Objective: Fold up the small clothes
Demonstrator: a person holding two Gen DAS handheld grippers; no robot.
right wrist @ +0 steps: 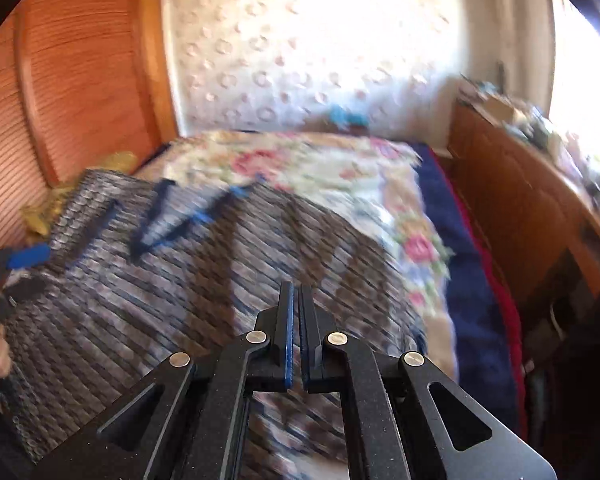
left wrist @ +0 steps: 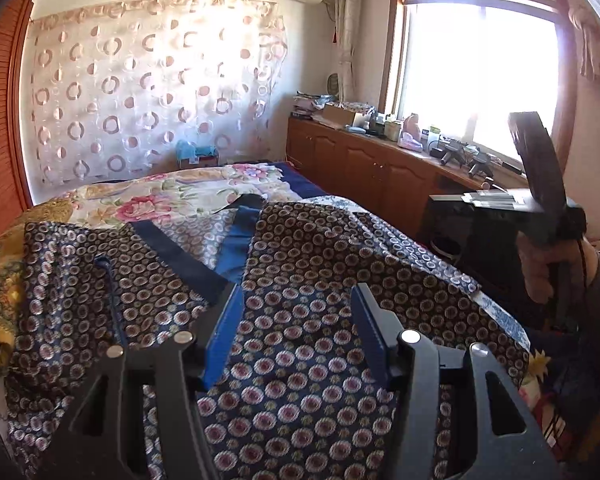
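A dark navy garment (left wrist: 312, 264) with a small round flower print and plain blue trim lies spread flat on the bed. My left gripper (left wrist: 296, 300) is open just above its near part, nothing between the blue pads. The right gripper (left wrist: 540, 184) shows at the right of this view, raised beside the bed. In the blurred right wrist view the same garment (right wrist: 204, 256) covers the near bed. My right gripper (right wrist: 298, 296) is shut and empty above it. The left gripper (right wrist: 24, 258) shows at the left edge.
A floral bedspread (left wrist: 188, 192) covers the far bed, with a yellow cloth (left wrist: 0, 292) at the left. A wooden cabinet (left wrist: 364, 164) with clutter runs along the right under the window. A wooden wardrobe (right wrist: 80, 64) stands at the left.
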